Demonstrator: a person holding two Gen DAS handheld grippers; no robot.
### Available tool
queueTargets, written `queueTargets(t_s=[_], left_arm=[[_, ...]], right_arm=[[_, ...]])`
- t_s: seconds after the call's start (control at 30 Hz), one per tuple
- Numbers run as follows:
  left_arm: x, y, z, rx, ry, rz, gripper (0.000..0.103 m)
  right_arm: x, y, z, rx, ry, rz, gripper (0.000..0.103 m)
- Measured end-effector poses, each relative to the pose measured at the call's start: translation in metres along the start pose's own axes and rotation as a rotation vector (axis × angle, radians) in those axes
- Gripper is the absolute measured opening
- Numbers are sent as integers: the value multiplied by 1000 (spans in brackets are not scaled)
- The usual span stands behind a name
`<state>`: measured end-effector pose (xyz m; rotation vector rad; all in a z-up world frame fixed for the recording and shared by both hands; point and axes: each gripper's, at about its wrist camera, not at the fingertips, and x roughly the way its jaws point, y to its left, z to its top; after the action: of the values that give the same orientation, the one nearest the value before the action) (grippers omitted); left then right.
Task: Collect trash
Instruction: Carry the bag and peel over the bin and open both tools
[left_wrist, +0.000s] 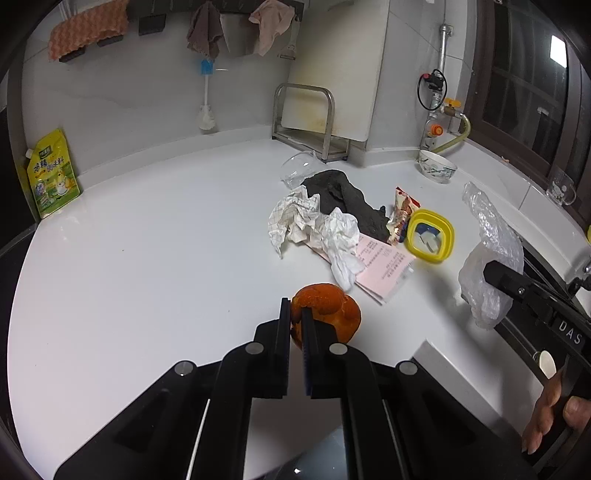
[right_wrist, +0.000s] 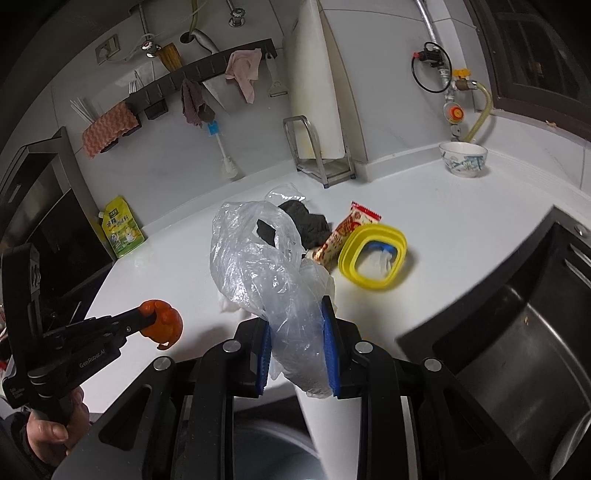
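My left gripper (left_wrist: 296, 314) is shut on an orange peel (left_wrist: 328, 310), held just above the white counter (left_wrist: 147, 258); the right wrist view shows that peel (right_wrist: 164, 321) at lower left, pinched at the left gripper (right_wrist: 147, 314). My right gripper (right_wrist: 297, 325) is shut on a clear plastic bag (right_wrist: 258, 266), which hangs crumpled between its blue pads (right_wrist: 330, 332); the left wrist view shows the bag (left_wrist: 487, 251) at right. On the counter lie crumpled paper (left_wrist: 314, 229), a pink receipt (left_wrist: 384, 269), a dark cloth (left_wrist: 347, 203) and a snack wrapper (left_wrist: 402, 210).
A yellow lid (left_wrist: 430, 236) lies beside the wrapper, a patterned bowl (right_wrist: 463, 158) and a metal rack (right_wrist: 321, 155) stand at the back. A yellow-green pouch (left_wrist: 51, 173) leans on the wall at left. A dark sink (right_wrist: 517, 332) opens at right. A glass bowl (left_wrist: 295, 170) lies tipped.
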<state>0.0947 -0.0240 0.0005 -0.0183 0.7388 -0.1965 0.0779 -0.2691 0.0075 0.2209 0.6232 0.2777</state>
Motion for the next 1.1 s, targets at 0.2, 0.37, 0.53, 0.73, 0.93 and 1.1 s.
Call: queueTargets(t_s=[0.2,0.37,0.53,0.73,0.93,1.1], left_arm=[[-29,-5,-23,42,-19,-13,6],[-47,-4,-42,56,-19,-30,6],[-56,-7,-65,76,1,-36,6],[-63,-10,-90,104,20,-38,6],[-61,-15,-109,109,56,-51,6],[-51,-24,-124,127,103,-74,6]], right_arm=[[-22,22,-33,46,10,-40,24],[-33,40,-59,59,33,-70,24],[-42,56,-82,47,54,-120,24],[-48,69,-116,22,86,-181,24],[-45,70,-149,24,169,-210,24],[-44,65,-169,29,204,-229,24]])
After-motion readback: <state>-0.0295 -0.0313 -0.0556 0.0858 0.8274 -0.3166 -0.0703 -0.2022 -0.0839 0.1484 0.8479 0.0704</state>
